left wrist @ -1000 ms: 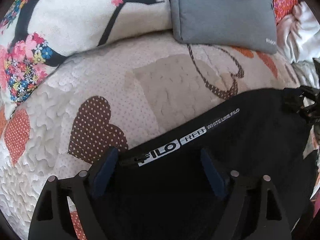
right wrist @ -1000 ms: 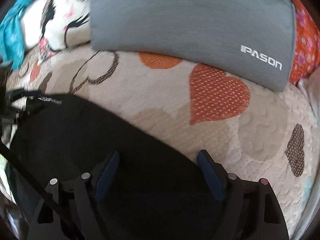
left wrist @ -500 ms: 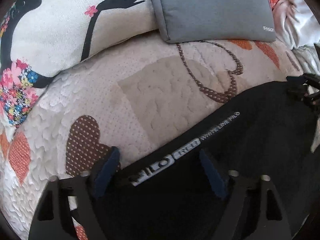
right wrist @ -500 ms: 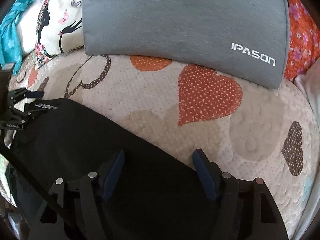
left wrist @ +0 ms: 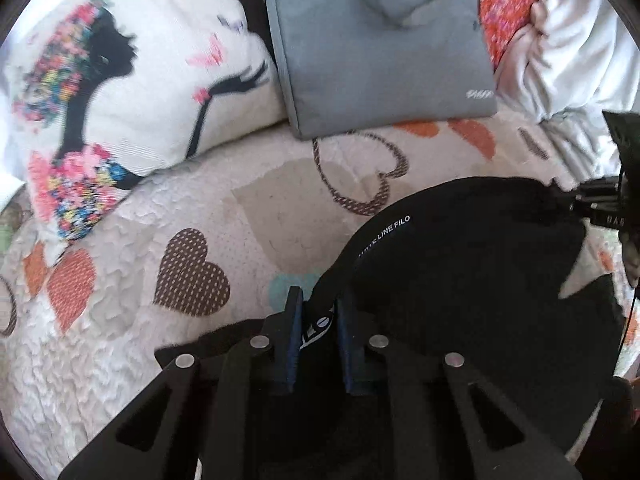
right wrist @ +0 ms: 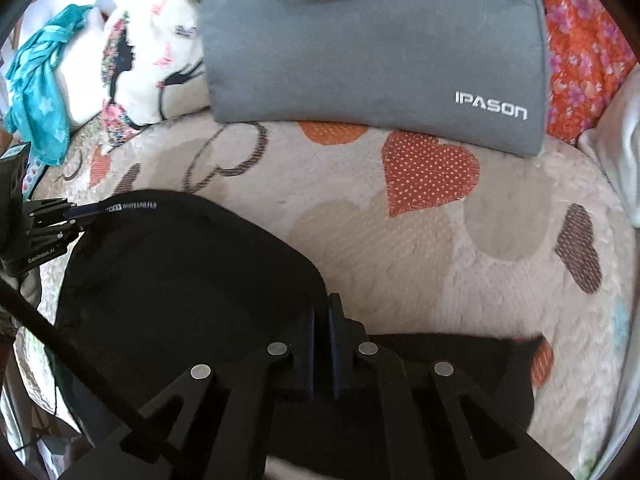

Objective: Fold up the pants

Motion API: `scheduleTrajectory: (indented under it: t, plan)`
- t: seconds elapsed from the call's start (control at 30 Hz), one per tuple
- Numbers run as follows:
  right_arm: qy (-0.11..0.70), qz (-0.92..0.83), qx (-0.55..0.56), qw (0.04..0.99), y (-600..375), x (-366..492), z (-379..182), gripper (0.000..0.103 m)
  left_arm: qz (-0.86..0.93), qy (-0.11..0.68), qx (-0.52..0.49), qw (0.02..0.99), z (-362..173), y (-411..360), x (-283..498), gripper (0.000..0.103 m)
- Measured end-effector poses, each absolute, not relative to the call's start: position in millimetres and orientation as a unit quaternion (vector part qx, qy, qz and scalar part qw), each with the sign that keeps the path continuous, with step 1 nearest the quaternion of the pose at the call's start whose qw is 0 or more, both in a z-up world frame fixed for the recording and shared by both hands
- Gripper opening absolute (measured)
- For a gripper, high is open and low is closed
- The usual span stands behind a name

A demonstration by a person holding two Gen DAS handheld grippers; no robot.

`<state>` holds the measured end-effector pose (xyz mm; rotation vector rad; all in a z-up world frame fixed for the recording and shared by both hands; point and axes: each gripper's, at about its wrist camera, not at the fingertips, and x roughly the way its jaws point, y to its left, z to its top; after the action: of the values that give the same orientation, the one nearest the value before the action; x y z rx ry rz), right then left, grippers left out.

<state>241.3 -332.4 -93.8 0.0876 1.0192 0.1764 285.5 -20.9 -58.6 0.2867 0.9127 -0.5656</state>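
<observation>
The black pants lie on a quilt printed with hearts, filling the lower right of the left wrist view and the lower left of the right wrist view. In the left wrist view the left gripper sits at the bottom centre, its blue-padded fingers drawn close together and pinching the waistband, whose white lettering runs up and to the right from the pads. At the right edge of that view the right gripper shows small and dark, touching the far corner of the pants. In the right wrist view the right gripper is at the bottom centre, its fingers nearly together and clamped on the rounded edge of the pants. The left gripper appears at the left edge of that view, holding the lettered waistband corner. A grey bag with white lettering lies across the top of the right wrist view, resting on the quilt, and shows at upper centre in the left wrist view too. A pillow with a black silhouette of a woman fills the upper left of the left wrist view. A teal cloth lies at the upper left of the right wrist view, and orange flowered fabric at its upper right.
</observation>
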Motion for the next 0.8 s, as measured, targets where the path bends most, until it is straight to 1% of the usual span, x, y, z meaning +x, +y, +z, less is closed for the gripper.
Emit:
scheduleTrajectory:
  t: [0.17,0.3,0.4,0.57,0.7,0.73,0.8]
  plan:
    - [0.48,0.078,0.043,0.873,-322,192,-76,0.006,-0.273,0.404,0.111,0.866,-35,-12,232,0.015]
    - [0.476,0.075,0.055,0.874,-311,149,-71,0.006,-0.265,0.39,0.094,0.877,-30,3,183,0.016]
    - [0.484,0.078,0.068,0.869,-299,114,-77,0.006,-0.257,0.391,0.087,0.88,-38,18,148,0.015]
    - [0.505,0.083,0.096,0.854,-282,58,-103,0.006,-0.24,0.421,0.046,0.873,-71,45,103,0.016]
    - [0.527,0.081,0.104,0.84,-270,34,-127,0.006,-0.226,0.445,0.045,0.865,-97,58,77,0.022]
    - [0.531,0.077,0.103,0.838,-268,30,-132,0.007,-0.228,0.445,0.041,0.865,-98,61,72,0.025]
    - [0.535,0.065,0.099,0.836,-266,22,-137,0.008,-0.228,0.444,0.033,0.866,-97,70,61,0.026]
